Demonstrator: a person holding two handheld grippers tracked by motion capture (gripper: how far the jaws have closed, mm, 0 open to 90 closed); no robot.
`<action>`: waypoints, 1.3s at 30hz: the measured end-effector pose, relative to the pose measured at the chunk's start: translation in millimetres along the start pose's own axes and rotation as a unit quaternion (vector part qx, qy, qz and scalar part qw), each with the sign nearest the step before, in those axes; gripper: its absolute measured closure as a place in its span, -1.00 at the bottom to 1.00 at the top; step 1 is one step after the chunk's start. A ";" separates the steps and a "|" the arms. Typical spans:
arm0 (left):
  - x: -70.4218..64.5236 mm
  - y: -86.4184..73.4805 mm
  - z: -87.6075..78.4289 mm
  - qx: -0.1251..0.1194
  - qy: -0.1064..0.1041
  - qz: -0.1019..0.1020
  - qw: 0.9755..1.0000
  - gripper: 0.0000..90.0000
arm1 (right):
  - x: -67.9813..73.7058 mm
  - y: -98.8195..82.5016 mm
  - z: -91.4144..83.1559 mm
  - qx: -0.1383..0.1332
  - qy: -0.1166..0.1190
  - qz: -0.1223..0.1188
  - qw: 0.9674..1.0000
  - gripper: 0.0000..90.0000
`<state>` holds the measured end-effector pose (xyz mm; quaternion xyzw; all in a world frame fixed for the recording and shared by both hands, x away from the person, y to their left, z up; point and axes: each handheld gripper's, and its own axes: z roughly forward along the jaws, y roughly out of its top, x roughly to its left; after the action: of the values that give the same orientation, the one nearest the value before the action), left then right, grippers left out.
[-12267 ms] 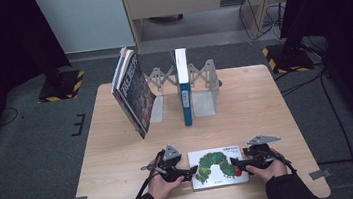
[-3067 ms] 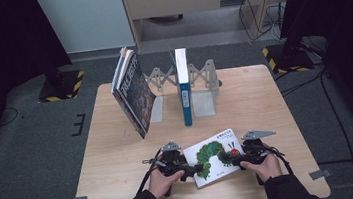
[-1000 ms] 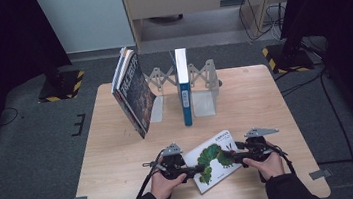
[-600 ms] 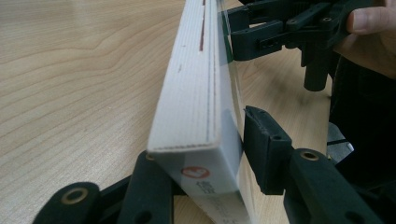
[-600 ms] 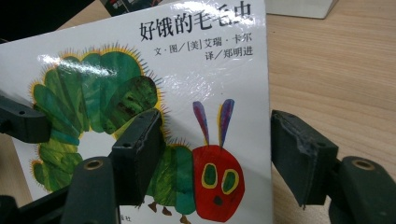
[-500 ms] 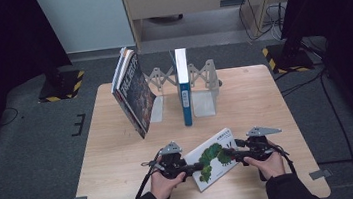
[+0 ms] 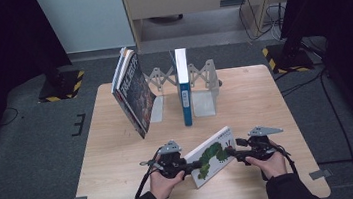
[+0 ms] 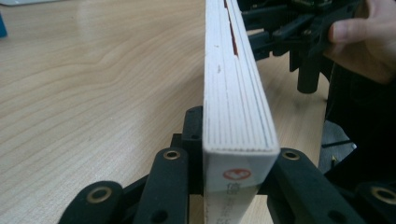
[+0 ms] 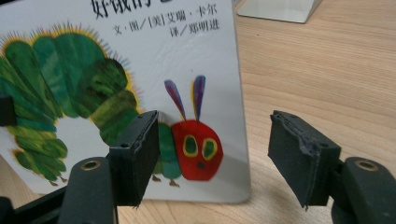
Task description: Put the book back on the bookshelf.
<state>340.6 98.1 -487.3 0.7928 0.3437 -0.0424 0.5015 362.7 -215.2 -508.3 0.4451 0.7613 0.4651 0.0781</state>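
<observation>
Left tongs [image 7: 192, 166]: pinching the caterpillar book [image 7: 214, 154] across its thickness, at the end nearest the person's left hand [image 7: 166, 177]. In the left gripper view the two black jaws sit tight against both covers, with the page block and the spine label between them. These jaws have just been closing, and the book is between them.

Right tongs [image 7: 235, 153]: spread. In the right gripper view the left pad stands in front of the cover picture near the red caterpillar head, and the right pad stands clear of the book's edge over bare wood. Neither pad can be seen pressing on the book. The jaws have just opened a little further. The right hand [image 7: 268, 162] holds this gripper at the book's other end.

Caterpillar book: at the near edge of the bench [image 7: 264, 94], between the two hands, tipped up on one long edge with its cover turned towards the right gripper. It runs at an angle, the far end nearer the bench's middle.

Beyond it, at the far side of the bench: a metal bookend rack [image 7: 200, 84] with a blue book [image 7: 183, 86] upright in it, and a dark book [image 7: 133, 92] leaning at the rack's left end. Both are well apart from the caterpillar book.
</observation>
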 end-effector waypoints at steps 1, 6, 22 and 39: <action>-0.1 1.4 -1.5 -0.001 0.000 -0.004 1.000 0.65 | -0.5 0.0 -0.4 0.001 0.000 -0.001 1.000 -0.25; -1.2 8.2 -9.6 -0.010 0.009 -0.005 1.000 0.66 | -2.7 0.2 -2.5 -0.001 -0.007 0.001 1.000 -0.25; 3.3 31.6 -39.1 -0.056 0.050 -0.005 0.997 0.66 | -31.8 -7.5 -13.3 0.055 -0.122 -0.021 0.991 -0.37; 7.9 67.6 -43.8 -0.112 0.104 -0.005 0.988 0.66 | -46.5 -16.2 -12.3 0.098 -0.162 -0.026 0.982 -0.63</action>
<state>374.2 120.5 -417.1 0.7303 0.4003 0.0767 0.5482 373.9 -260.7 -527.8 0.4997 0.7920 0.3077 0.1686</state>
